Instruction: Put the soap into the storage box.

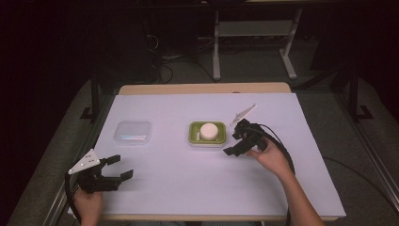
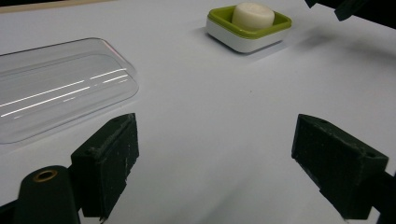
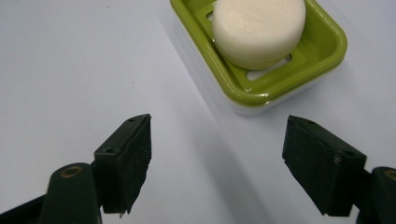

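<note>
Soap, a round white bar (image 3: 258, 29), sits in the green rectangular slotted dish (image 3: 322, 51) at mid-worktop (image 1: 188, 183), just ahead of the right gripper (image 1: 238, 142), whose fingers (image 3: 126, 158) gape wide, empty. The left gripper (image 1: 117, 168), also wide open and empty, hovers well apart, nearer the clear plastic lid (image 2: 56, 93).

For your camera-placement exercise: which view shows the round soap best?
The right gripper view: the soap sits close and large in its green dish. The left gripper view shows it farther off; the high view, small from above.
</note>
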A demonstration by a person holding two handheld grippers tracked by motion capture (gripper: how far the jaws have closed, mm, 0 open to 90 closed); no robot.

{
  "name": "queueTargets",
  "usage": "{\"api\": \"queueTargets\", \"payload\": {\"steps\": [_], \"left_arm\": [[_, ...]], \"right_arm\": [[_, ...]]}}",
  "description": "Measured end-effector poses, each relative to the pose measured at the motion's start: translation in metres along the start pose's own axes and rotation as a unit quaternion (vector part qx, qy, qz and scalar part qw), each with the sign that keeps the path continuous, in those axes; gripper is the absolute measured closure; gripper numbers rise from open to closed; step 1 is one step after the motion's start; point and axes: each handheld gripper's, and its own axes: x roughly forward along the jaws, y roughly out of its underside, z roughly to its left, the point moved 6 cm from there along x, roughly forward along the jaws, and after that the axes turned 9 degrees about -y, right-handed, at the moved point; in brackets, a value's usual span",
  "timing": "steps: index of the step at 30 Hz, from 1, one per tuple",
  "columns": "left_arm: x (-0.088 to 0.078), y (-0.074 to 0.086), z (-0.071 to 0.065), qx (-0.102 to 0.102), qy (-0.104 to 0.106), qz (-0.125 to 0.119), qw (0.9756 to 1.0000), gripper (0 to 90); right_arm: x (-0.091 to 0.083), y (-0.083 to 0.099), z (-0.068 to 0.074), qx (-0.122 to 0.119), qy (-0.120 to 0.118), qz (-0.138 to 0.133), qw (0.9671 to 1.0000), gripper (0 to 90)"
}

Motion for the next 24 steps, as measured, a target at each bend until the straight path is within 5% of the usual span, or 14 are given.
{"api": "queueTargets", "payload": {"steps": [24], "left_arm": [[0.002, 0.0, -0.001, 0.0, 0.001, 0.0, 1.0, 14.5]], "right_arm": [[-0.017, 0.04, 0.011, 0.015, 0.007, -0.016, 0.9997, 23.4]]}}
